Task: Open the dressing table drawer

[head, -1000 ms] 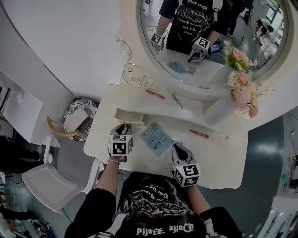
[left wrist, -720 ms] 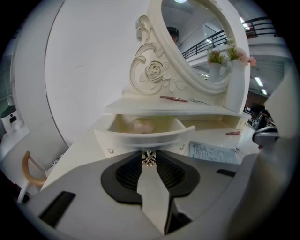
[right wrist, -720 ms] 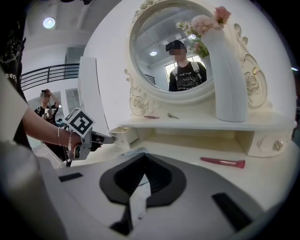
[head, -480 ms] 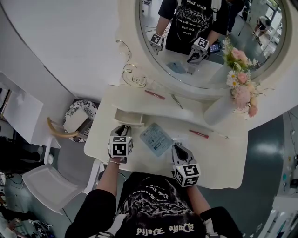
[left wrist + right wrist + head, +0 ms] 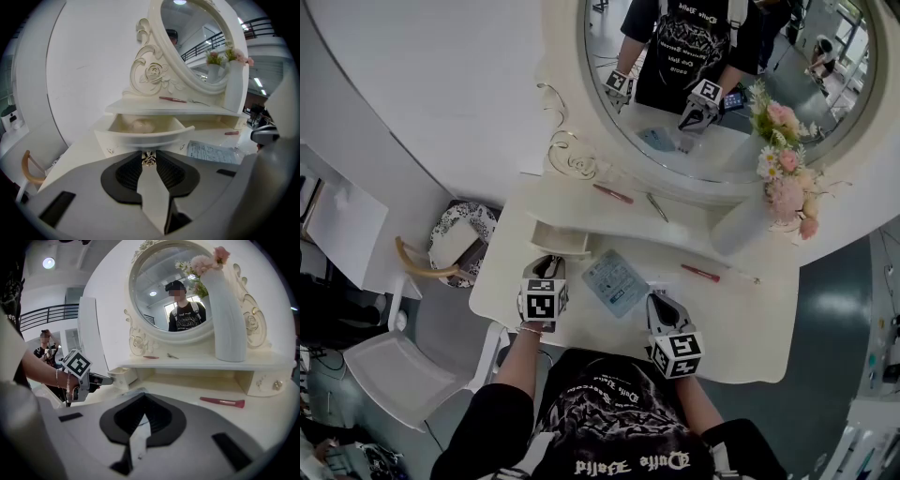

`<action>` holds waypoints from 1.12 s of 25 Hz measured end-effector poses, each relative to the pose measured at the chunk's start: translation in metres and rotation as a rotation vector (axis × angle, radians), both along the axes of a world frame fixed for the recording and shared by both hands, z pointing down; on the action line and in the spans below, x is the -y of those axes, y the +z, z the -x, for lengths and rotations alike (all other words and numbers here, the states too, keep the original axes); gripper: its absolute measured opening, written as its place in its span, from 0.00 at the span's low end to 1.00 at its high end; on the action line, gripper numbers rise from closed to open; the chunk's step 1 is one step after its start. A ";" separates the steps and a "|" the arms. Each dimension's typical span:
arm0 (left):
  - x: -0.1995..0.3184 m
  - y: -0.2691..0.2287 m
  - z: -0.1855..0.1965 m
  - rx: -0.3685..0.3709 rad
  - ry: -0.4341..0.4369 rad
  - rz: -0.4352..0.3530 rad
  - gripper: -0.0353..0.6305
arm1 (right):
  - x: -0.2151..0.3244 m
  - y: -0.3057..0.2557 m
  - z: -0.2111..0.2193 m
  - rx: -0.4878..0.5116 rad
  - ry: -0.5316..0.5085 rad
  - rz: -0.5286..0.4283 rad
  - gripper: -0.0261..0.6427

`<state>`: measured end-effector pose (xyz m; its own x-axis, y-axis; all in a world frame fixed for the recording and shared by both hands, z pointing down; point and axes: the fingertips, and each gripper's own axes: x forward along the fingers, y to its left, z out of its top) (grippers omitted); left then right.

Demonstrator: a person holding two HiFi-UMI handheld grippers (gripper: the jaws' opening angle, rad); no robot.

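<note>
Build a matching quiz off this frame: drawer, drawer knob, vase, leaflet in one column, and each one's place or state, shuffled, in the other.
Things
1. drawer
2. drawer knob
3. vase
4. leaflet

Places / states
A. upright, holding flowers
B. lying flat on the tabletop
C. pulled out, open at the top
D. clamped between the jaws of the left gripper

Pairs: 1-C, 2-D, 3-A, 4-B
</note>
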<state>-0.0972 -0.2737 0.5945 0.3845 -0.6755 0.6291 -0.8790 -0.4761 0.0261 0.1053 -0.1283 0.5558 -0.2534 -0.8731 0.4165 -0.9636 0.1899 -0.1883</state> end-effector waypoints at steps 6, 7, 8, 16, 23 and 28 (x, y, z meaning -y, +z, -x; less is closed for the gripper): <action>0.000 0.000 0.000 -0.006 -0.003 -0.009 0.21 | 0.000 0.001 0.000 0.002 0.003 0.004 0.06; 0.000 0.000 0.000 -0.007 -0.003 -0.011 0.21 | 0.000 0.001 -0.001 0.003 0.005 0.006 0.06; 0.000 0.000 0.000 -0.010 -0.004 -0.013 0.21 | 0.000 0.002 -0.001 0.003 0.007 0.007 0.06; -0.004 0.002 0.003 -0.092 -0.075 -0.010 0.21 | 0.000 0.002 -0.001 0.003 0.008 0.009 0.06; -0.012 0.002 0.009 -0.100 -0.081 -0.016 0.23 | -0.001 0.002 0.001 0.002 0.002 0.011 0.06; -0.019 0.002 0.011 -0.118 -0.096 -0.010 0.23 | -0.001 0.002 0.002 0.000 -0.007 0.015 0.06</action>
<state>-0.1078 -0.2552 0.5967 0.3891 -0.7184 0.5766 -0.9115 -0.3909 0.1281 0.1030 -0.1271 0.5575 -0.2593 -0.8649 0.4297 -0.9623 0.1934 -0.1914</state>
